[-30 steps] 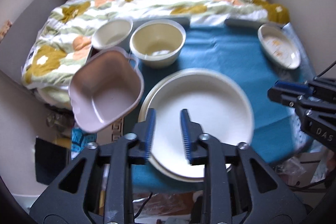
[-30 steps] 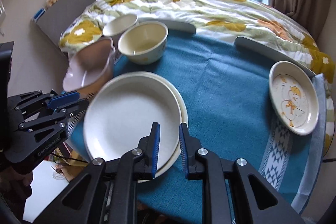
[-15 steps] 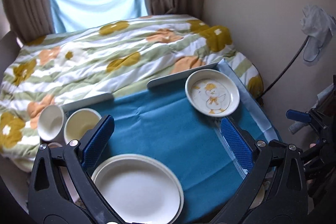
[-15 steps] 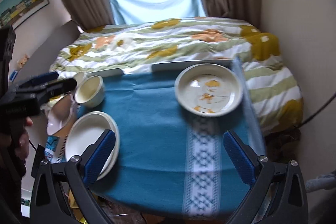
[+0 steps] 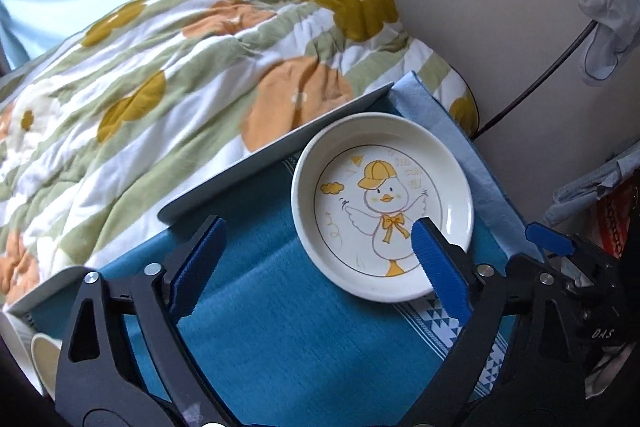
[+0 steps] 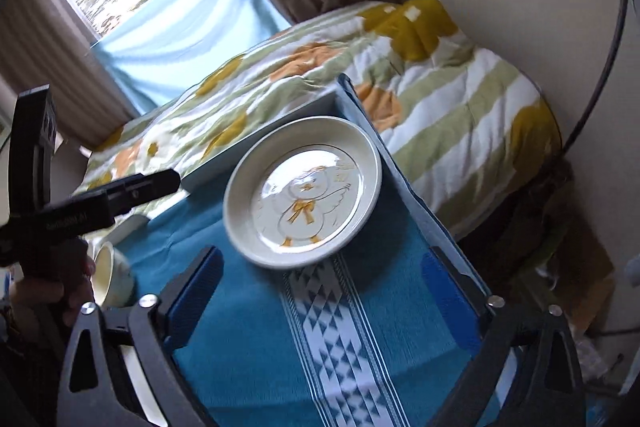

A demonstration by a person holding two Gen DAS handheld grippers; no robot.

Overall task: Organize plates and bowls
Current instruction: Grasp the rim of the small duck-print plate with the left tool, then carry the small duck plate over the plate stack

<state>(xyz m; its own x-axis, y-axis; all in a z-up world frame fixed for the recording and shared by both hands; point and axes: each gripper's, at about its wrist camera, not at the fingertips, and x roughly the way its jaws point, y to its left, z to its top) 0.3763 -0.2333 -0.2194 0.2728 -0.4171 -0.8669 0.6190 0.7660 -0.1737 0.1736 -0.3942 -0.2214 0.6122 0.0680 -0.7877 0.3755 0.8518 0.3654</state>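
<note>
A cream plate with a yellow-capped duck drawing [image 5: 382, 203] lies on the blue tablecloth [image 5: 280, 327] at the table's far right. My left gripper [image 5: 320, 267] hovers just short of it. Its jaws stand wide and are closing, the right finger [image 5: 440, 267] crosses the plate's near rim, and nothing is gripped. In the right wrist view the same duck plate [image 6: 302, 193] lies ahead of my right gripper [image 6: 320, 295]. Its jaws are also wide and closing, with only cloth between them. A cream bowl [image 6: 112, 279] stands at the left.
A flowered quilt [image 5: 180, 67] covers the bed behind the table's pale rim [image 5: 280, 143]. A wall with a black cable [image 5: 532, 87] and a hanging cloth [image 5: 604, 7] is close on the right. A hand [image 6: 60, 291] holds the left gripper's body [image 6: 100, 203].
Both grippers swung right, away from the large white plates and the bowls, to the duck plate. Their jaws went from nearly shut to wide. The pink bowl has left view.
</note>
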